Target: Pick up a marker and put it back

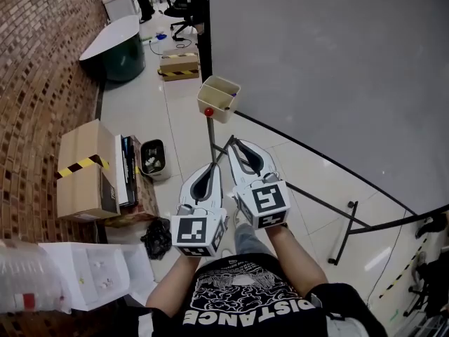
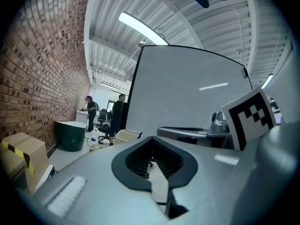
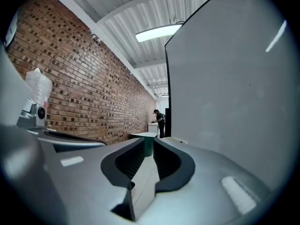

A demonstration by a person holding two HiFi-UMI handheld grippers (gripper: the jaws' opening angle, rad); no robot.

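Brick wall (image 1: pixel 35 83) closes the room at one side, and a big whiteboard (image 1: pixel 337 69) stands at the other, over a pale tiled floor (image 1: pixel 175 128). At the near end of the whiteboard we see a cream holder box (image 1: pixel 213 98) on a thin pole. In the left gripper view a marker (image 2: pixel 139 135) with a blue end pokes over the rim of this box. In the head view a red round end (image 1: pixel 208 111) sits at the box's near corner; we cannot tell if it is also a marker.

We hold both grippers level, side by side, pointing to the box. The left gripper (image 1: pixel 212 166) has its fingers (image 2: pixel 136 161) pressed together at the tips, with nothing between them. The right gripper (image 1: pixel 233 143) has its fingers (image 3: pixel 126 161) a little apart, and the narrow gap is empty. The marker is ahead of both pairs of fingers and clearly apart from them. It touches neither gripper, and the right tips are the nearer to the box.
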